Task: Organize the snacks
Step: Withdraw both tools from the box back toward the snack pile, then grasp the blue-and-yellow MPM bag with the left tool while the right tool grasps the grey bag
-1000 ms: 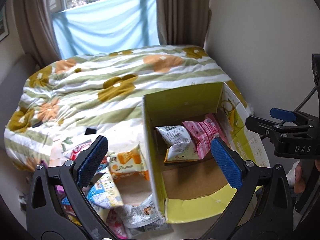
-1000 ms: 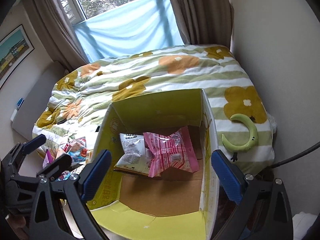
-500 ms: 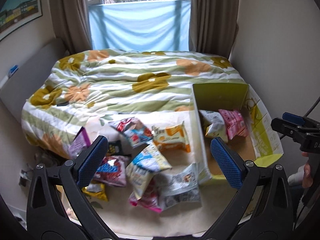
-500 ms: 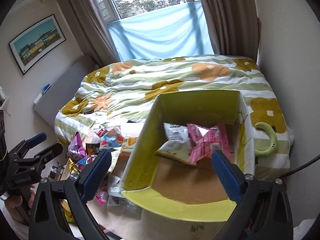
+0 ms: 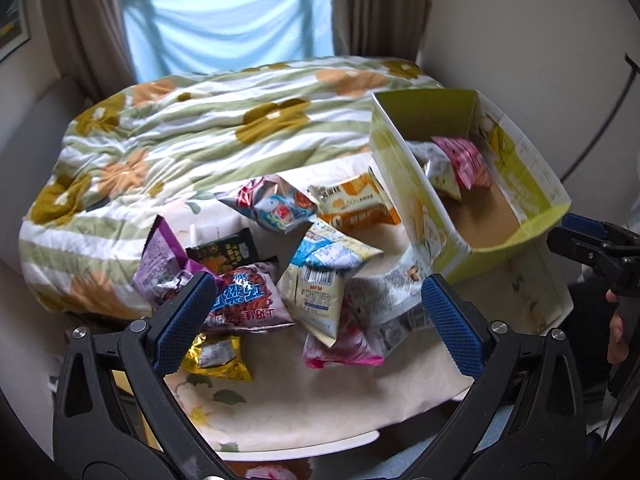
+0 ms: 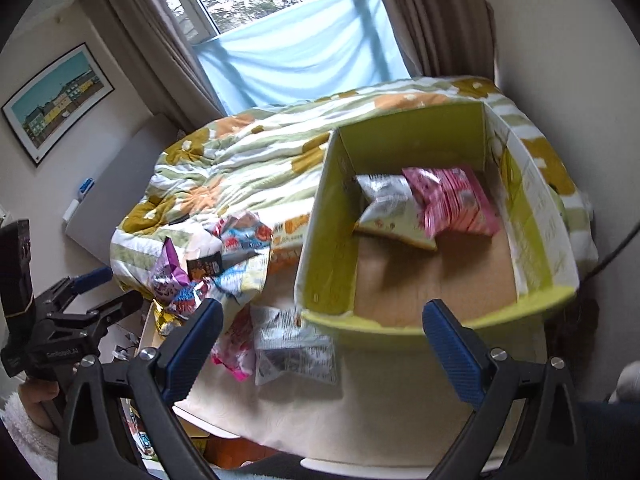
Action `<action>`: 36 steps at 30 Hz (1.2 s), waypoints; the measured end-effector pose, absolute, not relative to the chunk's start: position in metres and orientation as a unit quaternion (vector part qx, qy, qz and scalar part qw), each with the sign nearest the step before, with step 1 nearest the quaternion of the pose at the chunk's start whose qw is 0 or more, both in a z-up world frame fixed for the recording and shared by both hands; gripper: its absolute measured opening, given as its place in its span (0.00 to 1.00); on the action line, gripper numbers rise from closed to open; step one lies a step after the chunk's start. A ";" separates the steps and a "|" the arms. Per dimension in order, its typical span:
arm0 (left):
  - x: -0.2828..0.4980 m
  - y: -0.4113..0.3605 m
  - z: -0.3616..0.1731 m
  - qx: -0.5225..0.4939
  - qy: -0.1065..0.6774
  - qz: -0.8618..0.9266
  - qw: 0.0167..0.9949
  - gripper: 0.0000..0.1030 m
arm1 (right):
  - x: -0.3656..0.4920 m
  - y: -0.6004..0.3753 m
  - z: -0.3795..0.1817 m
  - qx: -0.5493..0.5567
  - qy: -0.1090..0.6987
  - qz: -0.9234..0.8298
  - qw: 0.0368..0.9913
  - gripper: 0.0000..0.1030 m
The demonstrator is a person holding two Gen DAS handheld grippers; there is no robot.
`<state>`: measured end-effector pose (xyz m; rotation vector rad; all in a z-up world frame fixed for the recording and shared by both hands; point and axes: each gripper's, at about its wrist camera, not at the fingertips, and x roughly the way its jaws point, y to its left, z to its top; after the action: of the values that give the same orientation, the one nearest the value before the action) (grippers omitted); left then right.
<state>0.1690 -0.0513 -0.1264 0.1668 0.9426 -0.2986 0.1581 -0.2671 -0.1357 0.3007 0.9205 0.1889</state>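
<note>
A yellow-green cardboard box (image 6: pixel 326 236) stands open at 1 o'clock in the left wrist view, holding a silver packet (image 6: pixel 386 204) and a pink packet (image 6: pixel 456 200) side by side, touching, against its far wall. Outside, toward 9 o'clock of it, loose snack packets (image 5: pixel 280 256) lie heaped and overlapping: orange (image 5: pixel 356 206), purple (image 5: pixel 160 258), gold (image 5: pixel 216 354), pale blue-and-yellow (image 5: pixel 324 276).

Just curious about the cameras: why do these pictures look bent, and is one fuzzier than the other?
Both views are fisheye, so the walls and bed curve and the corners go black. Right wrist view: smeared, the yellow box and pink packet streaked. Left wrist view: sharper, the barcode on the pale packet is visible. In both, the window is pale and washed out.
</note>
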 end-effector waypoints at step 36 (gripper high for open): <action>0.269 -0.062 -0.280 0.148 0.552 -0.271 0.775 0.60 | 0.176 -0.153 -0.284 0.102 0.488 0.010 0.867 0.97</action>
<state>0.2692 -0.0615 -0.2805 0.3198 1.1949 -0.5858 0.1761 -0.1525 -0.2844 0.2132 1.0229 0.0208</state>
